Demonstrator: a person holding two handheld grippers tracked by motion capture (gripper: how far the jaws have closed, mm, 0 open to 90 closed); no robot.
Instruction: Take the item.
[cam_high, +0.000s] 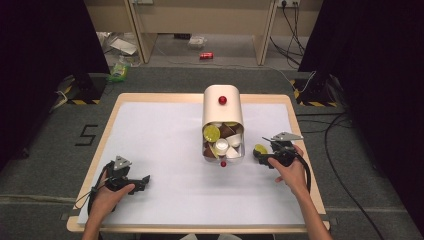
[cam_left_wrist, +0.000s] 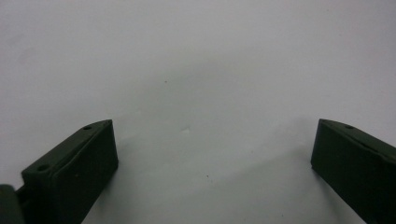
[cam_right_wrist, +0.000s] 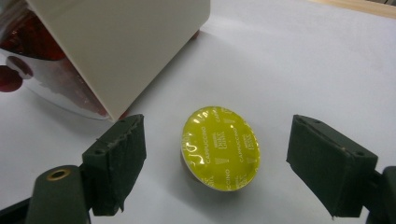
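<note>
Jaws of the right gripper (cam_right_wrist: 217, 163) stand apart, yellow capsule (cam_right_wrist: 219, 148) lying between them untouched.

The left gripper (cam_high: 131, 181) and right gripper (cam_high: 270, 155) are black handheld tools, each topped with a grey three-cornered plate and trailing a black cable. Their fingers (cam_right_wrist: 116, 163) are blocky dark pads with small screw holes; a brass-ringed hole sits beside the right gripper's near pad. The person's forearms are bare, with no sleeves in sight.

We see a yellow-lidded capsule (cam_right_wrist: 220, 148) with pale lettering, a cream dispenser (cam_high: 222, 107) with a red knob (cam_high: 222, 100), brown, white and yellow capsules (cam_high: 223, 141) inside, black tools' fingers (cam_right_wrist: 119, 158), a white table (cam_high: 165, 150) edged in light wood
</note>
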